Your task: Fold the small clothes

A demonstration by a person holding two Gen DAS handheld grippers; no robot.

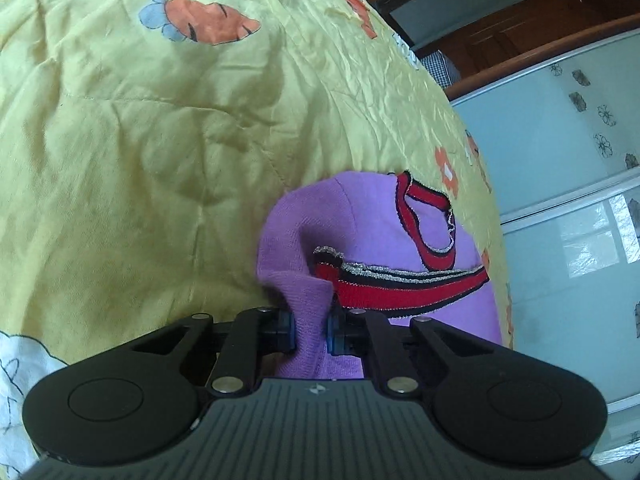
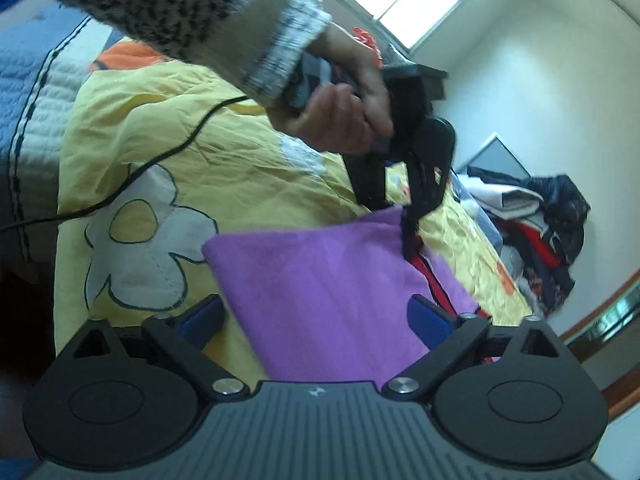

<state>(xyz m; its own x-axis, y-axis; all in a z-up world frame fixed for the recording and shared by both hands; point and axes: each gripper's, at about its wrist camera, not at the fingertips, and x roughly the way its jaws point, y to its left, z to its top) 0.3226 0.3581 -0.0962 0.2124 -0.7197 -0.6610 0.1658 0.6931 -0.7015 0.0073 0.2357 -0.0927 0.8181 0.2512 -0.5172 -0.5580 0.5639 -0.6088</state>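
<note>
My left gripper (image 1: 311, 334) is pinched tight on a bunched edge of the purple garment (image 1: 372, 232), its 2 blue pads pressing the knit from either side, I judge so that I can carry that edge over for a fold. The garment lies on the yellow quilt (image 1: 160, 140) near the bed's edge, its red striped trim (image 1: 404, 284) just ahead of my pads. My right gripper (image 2: 316, 320) stands wide open with the purple cloth lying between its fingers (image 2: 430, 324), holding nothing; I judge it is placed to take the near edge. From the right wrist view I see my left hand (image 2: 340, 108) in its speckled sleeve (image 2: 180, 8) gripping the other tool above the cloth. A black cable (image 2: 160, 156) trails across the quilt beside the garment and could snag. A heap of other clothes (image 2: 536, 216) sits well apart at the bed's far end.
</note>
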